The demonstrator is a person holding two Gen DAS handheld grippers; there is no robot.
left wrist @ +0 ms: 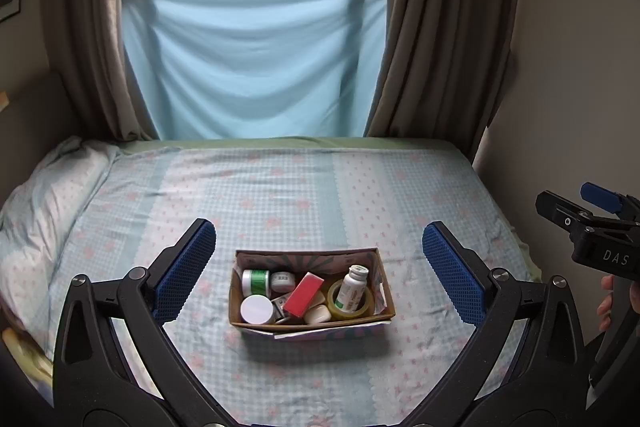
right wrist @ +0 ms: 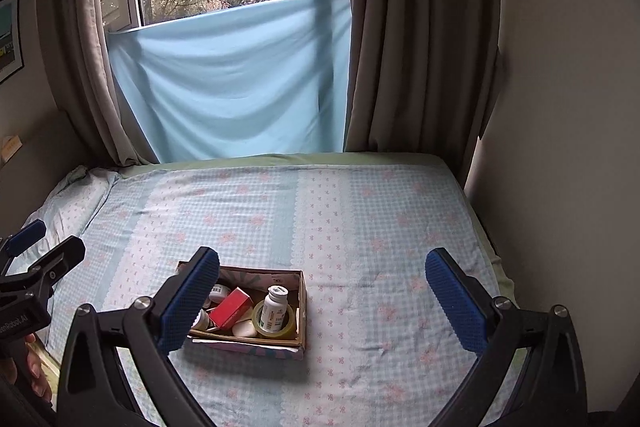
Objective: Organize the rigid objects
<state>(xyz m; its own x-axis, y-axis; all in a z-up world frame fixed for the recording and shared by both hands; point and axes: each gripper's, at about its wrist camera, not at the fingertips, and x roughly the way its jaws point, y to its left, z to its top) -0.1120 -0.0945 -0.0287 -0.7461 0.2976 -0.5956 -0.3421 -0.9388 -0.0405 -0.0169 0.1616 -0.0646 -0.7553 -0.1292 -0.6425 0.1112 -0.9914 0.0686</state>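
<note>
A small cardboard box stands on the bed, also in the right wrist view. It holds a red carton, a white pill bottle standing inside a roll of tape, a green-banded jar, a white-lidded jar and other small items. My left gripper is open and empty, held above the bed with the box between its fingers in view. My right gripper is open and empty, to the right of the box; its left finger hides the box's left part.
The bed has a checked floral sheet. A pillow lies at the left. Brown curtains and a blue cloth hang at the window behind. A wall runs along the right.
</note>
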